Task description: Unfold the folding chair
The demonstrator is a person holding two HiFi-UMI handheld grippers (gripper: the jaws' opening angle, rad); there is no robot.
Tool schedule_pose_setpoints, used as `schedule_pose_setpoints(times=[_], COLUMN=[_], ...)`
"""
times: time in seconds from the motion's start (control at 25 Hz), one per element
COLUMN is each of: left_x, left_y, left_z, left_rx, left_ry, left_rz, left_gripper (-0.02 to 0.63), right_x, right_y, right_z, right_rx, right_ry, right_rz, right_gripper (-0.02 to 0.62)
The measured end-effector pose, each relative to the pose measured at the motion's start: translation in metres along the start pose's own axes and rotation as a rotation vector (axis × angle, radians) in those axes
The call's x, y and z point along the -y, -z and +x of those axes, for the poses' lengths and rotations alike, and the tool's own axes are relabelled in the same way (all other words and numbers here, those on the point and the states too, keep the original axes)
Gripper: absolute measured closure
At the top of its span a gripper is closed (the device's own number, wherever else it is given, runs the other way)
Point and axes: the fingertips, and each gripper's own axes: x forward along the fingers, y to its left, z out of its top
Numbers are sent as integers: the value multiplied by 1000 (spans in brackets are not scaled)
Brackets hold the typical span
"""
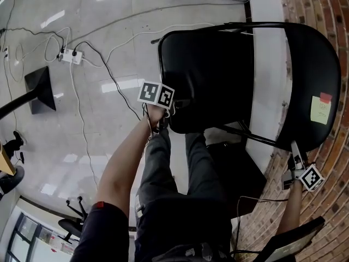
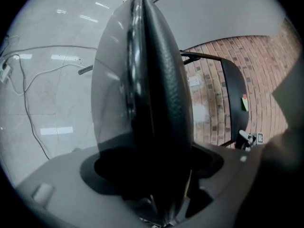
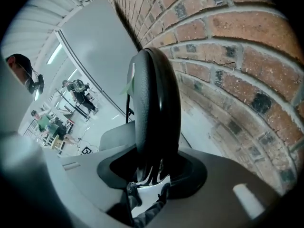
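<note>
1. Person's legs are right below the folding chair, under its seat. If the seat drops fast it could hit them.
2. left gripper: jaws wide, clamped over the seat's padded front edge. That edge is thick and rounded, so it could slip out mid-swing.
3. right gripper: jaws narrower, pinching the backrest rim. Small hold, so the chair may twist.
4. brick wall is just behind the chair, which looks part-open. The backrest could scrape the wall if the frame slides.

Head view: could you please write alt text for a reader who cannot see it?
Seen from above, a person holds a black folding chair with two grippers: the left gripper grips the seat, the right gripper the backrest. A brick wall stands at right.
</note>
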Motion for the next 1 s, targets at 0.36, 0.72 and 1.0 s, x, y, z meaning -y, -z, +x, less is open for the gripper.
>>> schedule_pose_setpoints(times=[0.36, 0.72, 1.0], left_x=[-29, -38, -52], left_y=[4, 3, 5], left_z=[-3, -5, -6], left_rx=[-14, -1, 10], left_ry=[11, 7, 10], left_rz=[-18, -6, -1], left_gripper=[183, 176, 169], right_x=[-46, -55, -75], right_y=[12, 19, 27], right_z=[13, 16, 22], right_rx=[-57, -104, -127], right_ry=[-146, -128, -185], right_rz=[-65, -66, -72], right_gripper=[451, 459, 468])
